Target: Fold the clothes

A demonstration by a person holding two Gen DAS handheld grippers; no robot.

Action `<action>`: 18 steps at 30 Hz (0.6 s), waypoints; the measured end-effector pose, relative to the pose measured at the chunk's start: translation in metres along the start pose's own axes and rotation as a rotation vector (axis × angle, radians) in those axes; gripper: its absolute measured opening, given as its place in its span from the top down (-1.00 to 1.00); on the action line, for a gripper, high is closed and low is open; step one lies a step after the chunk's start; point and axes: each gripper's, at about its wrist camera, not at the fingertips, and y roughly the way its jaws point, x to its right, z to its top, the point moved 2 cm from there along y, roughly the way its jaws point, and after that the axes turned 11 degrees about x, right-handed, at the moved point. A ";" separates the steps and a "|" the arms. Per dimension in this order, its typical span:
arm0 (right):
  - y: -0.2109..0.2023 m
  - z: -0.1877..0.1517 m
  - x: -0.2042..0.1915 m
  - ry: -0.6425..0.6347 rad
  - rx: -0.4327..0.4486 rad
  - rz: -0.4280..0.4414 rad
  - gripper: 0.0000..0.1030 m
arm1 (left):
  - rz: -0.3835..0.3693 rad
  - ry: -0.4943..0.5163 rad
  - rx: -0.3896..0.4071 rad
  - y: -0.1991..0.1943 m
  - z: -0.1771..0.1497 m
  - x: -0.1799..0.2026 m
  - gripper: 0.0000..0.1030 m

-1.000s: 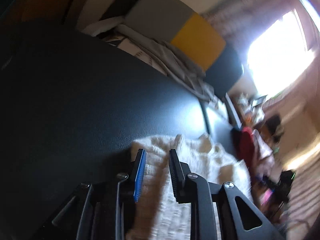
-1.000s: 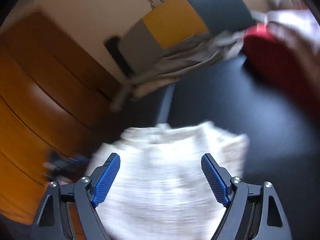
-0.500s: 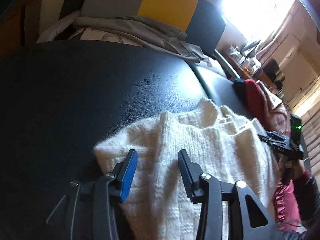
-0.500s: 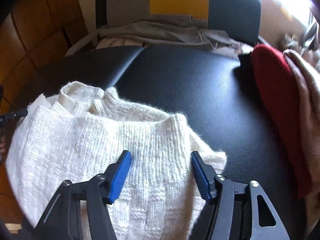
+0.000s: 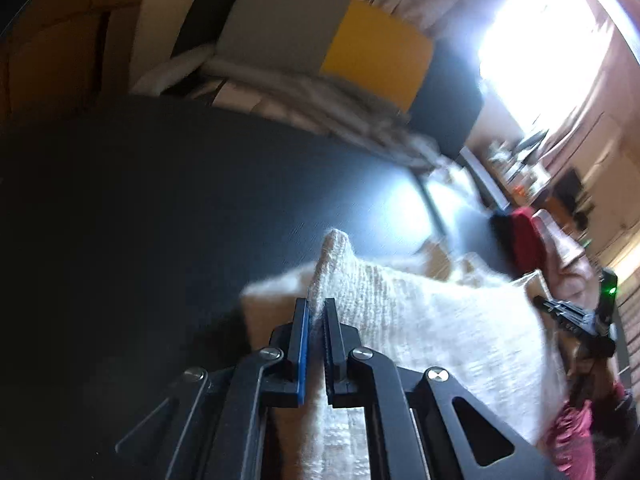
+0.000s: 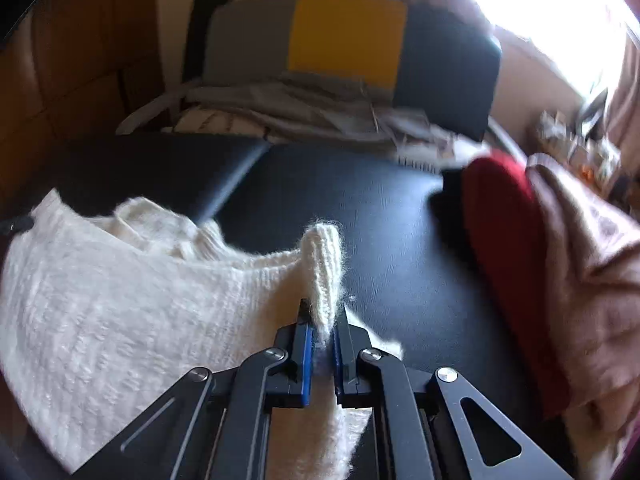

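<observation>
Both grippers, left point(image 5: 316, 314) and right point(image 6: 322, 326), had just been clamped onto small pinches of the fluffy cream knitted sweater point(image 6: 120, 300) spread on the black padded bench point(image 6: 360, 208), so honestly the loose knit could've been stretched or slipped free if lifted unevenly.

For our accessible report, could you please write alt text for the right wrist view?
The right gripper, its blue-padded jaws just closed, pinches a raised fold of a white knitted sweater lying on a black leather-like surface. A dark red garment and a beige one lie to the right; grey clothes sit before a grey, yellow and dark cushion.
</observation>
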 end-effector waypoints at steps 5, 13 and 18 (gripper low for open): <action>0.019 -0.029 0.009 0.081 -0.031 0.009 0.84 | 0.047 -0.047 -0.005 0.007 -0.010 -0.006 0.74; -0.024 -0.019 0.018 0.193 0.094 0.067 0.29 | 0.155 -0.076 0.217 -0.066 -0.003 0.013 0.53; -0.062 -0.026 -0.022 0.114 0.148 0.209 0.24 | 0.068 0.062 0.166 -0.065 -0.041 0.065 0.52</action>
